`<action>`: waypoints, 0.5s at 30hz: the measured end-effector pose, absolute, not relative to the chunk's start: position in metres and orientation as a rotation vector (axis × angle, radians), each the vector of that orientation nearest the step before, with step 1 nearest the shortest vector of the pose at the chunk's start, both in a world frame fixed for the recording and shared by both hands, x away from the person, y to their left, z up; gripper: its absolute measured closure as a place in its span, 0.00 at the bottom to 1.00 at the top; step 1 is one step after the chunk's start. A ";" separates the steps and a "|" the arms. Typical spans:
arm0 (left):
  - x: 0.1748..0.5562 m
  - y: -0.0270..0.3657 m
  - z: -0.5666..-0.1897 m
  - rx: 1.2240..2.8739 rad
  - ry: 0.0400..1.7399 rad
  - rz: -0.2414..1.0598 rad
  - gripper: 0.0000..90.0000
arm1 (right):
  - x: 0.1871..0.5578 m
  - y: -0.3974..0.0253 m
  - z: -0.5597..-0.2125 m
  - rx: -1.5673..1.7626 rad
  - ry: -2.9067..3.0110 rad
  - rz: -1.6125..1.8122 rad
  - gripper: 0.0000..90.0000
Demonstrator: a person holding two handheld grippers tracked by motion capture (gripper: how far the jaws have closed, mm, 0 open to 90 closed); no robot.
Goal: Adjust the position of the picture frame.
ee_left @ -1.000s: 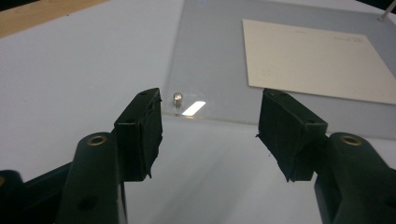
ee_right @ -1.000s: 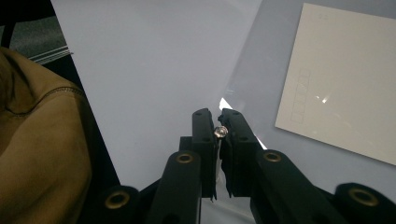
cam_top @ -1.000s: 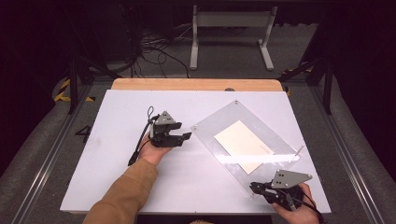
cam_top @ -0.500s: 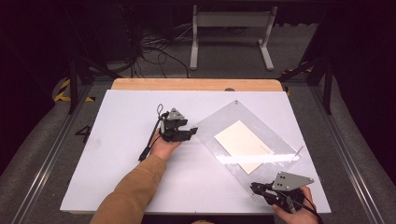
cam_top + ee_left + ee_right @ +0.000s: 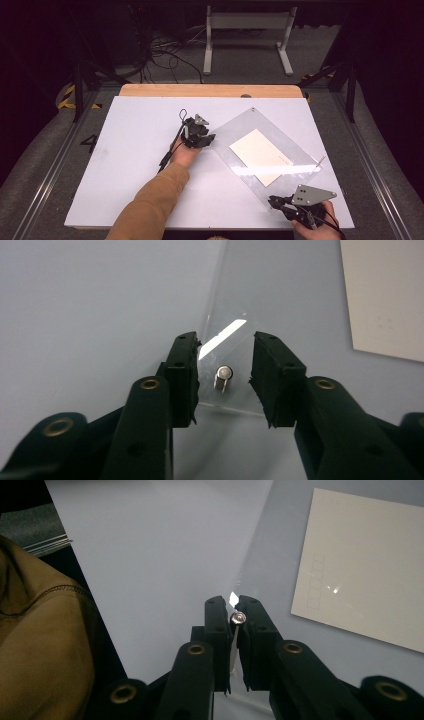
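1. High view: a clear acrylic sheet (image 5: 265, 150) lies slanted on the white table (image 5: 130, 150), with a cream card (image 5: 260, 154) beneath it.
2. Left gripper (image 5: 207, 139) sits at the sheet's left corner, jaws spread either side of a small metal standoff (image 5: 223, 376), not touching it.
3. Right gripper (image 5: 271, 202), at the near corner, is pinched onto another corner standoff (image 5: 239, 617).

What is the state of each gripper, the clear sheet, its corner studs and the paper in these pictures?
left gripper: open, jaws either side of a corner stud, not touching it.
corner stud: upright in the sheet's corner, free.
right gripper: shut on second stud.
second stud: clamped between the jaws.
clear acrylic sheet: flat on the table, turned diagonally.
paper: flat beneath the sheet.
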State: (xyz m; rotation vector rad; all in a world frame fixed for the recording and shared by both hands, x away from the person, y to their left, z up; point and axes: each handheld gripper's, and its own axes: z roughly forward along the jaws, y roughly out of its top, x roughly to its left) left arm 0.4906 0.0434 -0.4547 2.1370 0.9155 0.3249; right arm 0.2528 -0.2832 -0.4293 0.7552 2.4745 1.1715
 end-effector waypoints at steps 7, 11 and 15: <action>0.489 0.042 -0.455 2.182 0.830 0.373 0.91 | 0.253 -0.282 -0.429 0.756 2.474 1.166 0.92; 0.490 0.044 -0.456 2.177 0.823 0.347 0.92 | 0.253 -0.282 -0.429 0.756 2.472 1.165 0.92; 0.488 0.042 -0.455 2.191 0.809 0.376 0.93 | 0.253 -0.281 -0.429 0.752 2.471 1.163 0.93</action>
